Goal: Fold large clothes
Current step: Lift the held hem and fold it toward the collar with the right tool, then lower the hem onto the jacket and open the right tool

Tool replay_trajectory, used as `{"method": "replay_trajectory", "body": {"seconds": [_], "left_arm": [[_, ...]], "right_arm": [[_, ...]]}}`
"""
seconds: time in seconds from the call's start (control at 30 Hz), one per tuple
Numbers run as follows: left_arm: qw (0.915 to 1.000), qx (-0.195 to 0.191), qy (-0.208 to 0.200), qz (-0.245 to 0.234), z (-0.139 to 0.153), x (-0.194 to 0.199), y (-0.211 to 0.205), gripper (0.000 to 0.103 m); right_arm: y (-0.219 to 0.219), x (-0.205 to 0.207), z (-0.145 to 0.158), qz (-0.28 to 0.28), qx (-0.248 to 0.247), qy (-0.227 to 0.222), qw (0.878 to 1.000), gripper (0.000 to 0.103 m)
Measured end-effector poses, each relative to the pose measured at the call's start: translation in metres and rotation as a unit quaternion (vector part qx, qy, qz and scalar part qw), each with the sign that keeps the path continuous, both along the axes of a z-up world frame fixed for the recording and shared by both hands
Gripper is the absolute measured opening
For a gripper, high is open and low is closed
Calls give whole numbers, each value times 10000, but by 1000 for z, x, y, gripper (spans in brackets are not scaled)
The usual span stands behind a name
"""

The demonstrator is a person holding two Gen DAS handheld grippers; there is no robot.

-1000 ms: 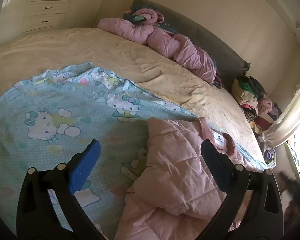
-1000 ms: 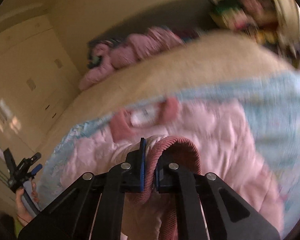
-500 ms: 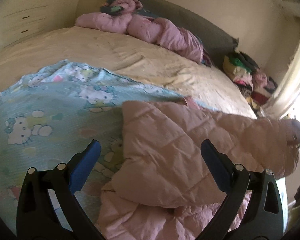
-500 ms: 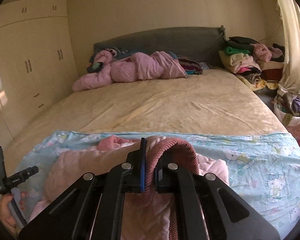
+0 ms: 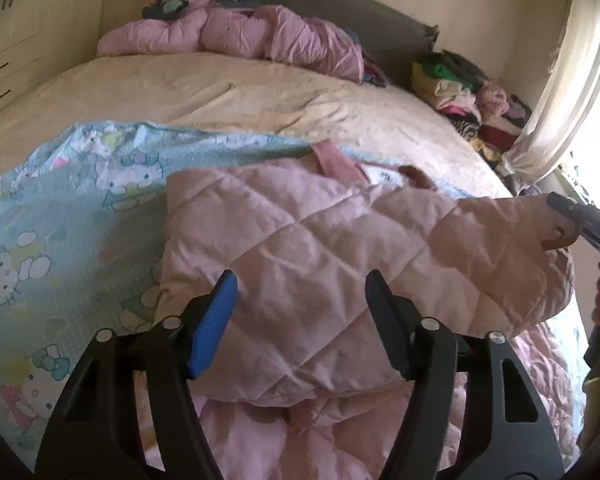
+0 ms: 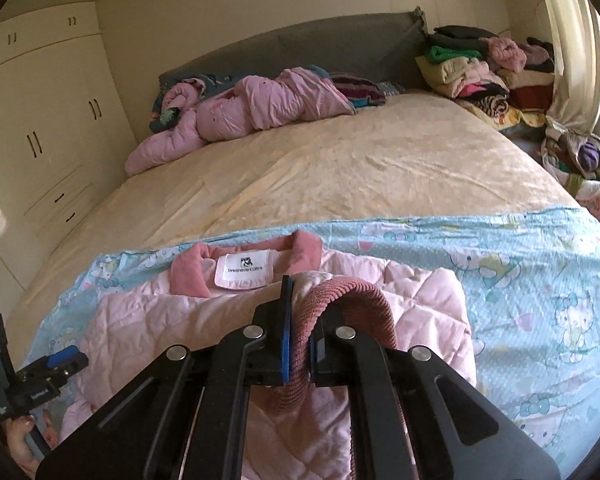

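Jacket [image 6: 228, 320] mid-fold on the bed, one sleeve cuff pinched and the other side not yet held.

Pink and quilted, it lies on the cartoon-print sheet [image 6: 540, 280] at the near end of the bed [image 6: 340, 168], collar and label facing up. The right tongs [image 6: 298, 336] are clamped on the ribbed cuff [image 6: 352, 300], carrying the sleeve across the body. The left tongs [image 5: 300, 312] have just been closing and now stand part open over the quilted panel, with fabric below them but nothing pressed between the pads. The risk is on the left: if those tongs close on a thin pinch of the slippery shell, or only on the top layer, the folded panel may slide and the fold go crooked. A hard pull on the cuff could also drag the whole jacket along the sheet and bunch it.
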State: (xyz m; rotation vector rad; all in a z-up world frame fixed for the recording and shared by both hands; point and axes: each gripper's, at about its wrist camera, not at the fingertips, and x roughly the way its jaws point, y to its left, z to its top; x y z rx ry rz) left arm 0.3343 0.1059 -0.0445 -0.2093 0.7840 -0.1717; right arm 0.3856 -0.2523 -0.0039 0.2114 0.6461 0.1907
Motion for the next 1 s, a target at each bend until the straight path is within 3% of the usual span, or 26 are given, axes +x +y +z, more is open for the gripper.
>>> {"method": "replay_trajectory", "body": {"seconds": [0.3, 0.5, 0.63, 0.7, 0.8, 1.0], "left_arm": [[9979, -103, 625, 152, -33, 15, 14, 57], [9969, 10, 781, 126, -46, 18, 15, 57], [9969, 16, 779, 132, -46, 17, 15, 57], [9969, 24, 778, 136, -46, 17, 14, 57], [9969, 17, 777, 136, -45, 17, 15, 57], [9968, 113, 781, 139, -43, 16, 12, 57]], "right_arm": [[-3, -1, -6, 69, 242, 228, 9994, 10], [-9, -11, -6, 9, 332, 312, 9990, 33], [-16, -27, 6, -282, 208, -13, 9994, 48], [-7, -32, 10, -156, 157, -89, 9997, 55], [22, -33, 9, 248, -108, -24, 9996, 58], [85, -21, -24, 993, -504, 566, 9922, 62]]}}
